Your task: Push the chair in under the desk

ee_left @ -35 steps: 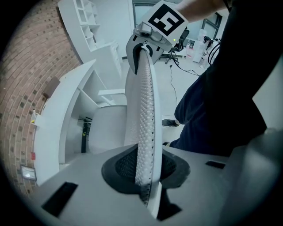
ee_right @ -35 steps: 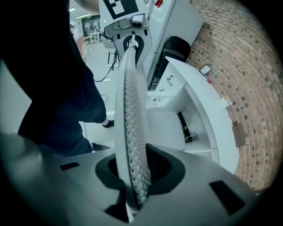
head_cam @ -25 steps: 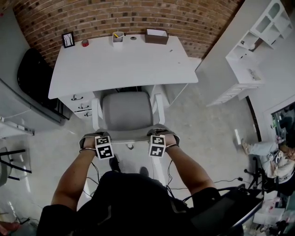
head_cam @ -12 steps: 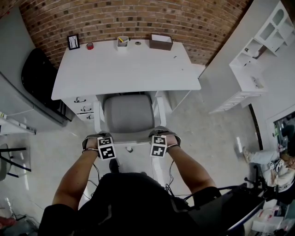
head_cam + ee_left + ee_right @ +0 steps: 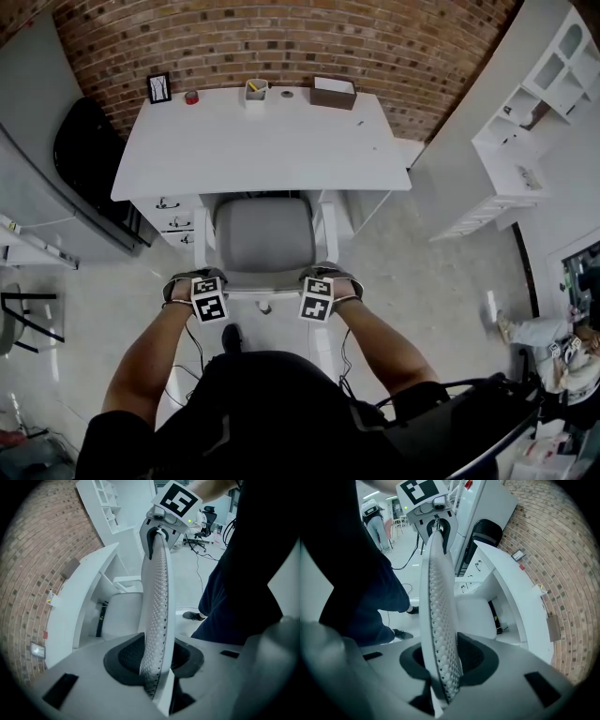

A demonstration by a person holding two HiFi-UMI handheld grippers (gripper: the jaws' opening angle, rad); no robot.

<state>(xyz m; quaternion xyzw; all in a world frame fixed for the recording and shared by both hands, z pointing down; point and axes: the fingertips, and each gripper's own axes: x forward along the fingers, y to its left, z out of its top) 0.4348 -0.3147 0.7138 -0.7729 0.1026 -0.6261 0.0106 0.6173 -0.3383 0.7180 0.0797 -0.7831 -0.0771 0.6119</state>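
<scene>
A white-framed chair with a grey seat point(image 5: 263, 234) stands at the white desk point(image 5: 262, 141), the seat's front at the desk's edge. Both grippers sit on the top edge of its perforated backrest point(image 5: 264, 292), pointing steeply down. My left gripper point(image 5: 208, 286) is at the left end and my right gripper point(image 5: 319, 284) at the right end. In the left gripper view the backrest point(image 5: 157, 611) runs between the jaws of that gripper point(image 5: 157, 667). In the right gripper view the backrest point(image 5: 438, 620) likewise passes through that gripper point(image 5: 443, 667). Both jaws have just been opening and dark gaps show beside the edge.
Drawers point(image 5: 169, 216) fill the desk's left side, next to a black object point(image 5: 84, 150). A picture frame point(image 5: 159, 88), a cup point(image 5: 254, 93) and a brown box point(image 5: 334, 92) stand along the desk's back by the brick wall. White shelving point(image 5: 534, 103) stands at the right. Cables lie on the floor.
Both grippers stay at the backrest's top edge. The head camera has shifted a little, so desk and chair sit slightly lower in view. The chair shows no clear movement.
</scene>
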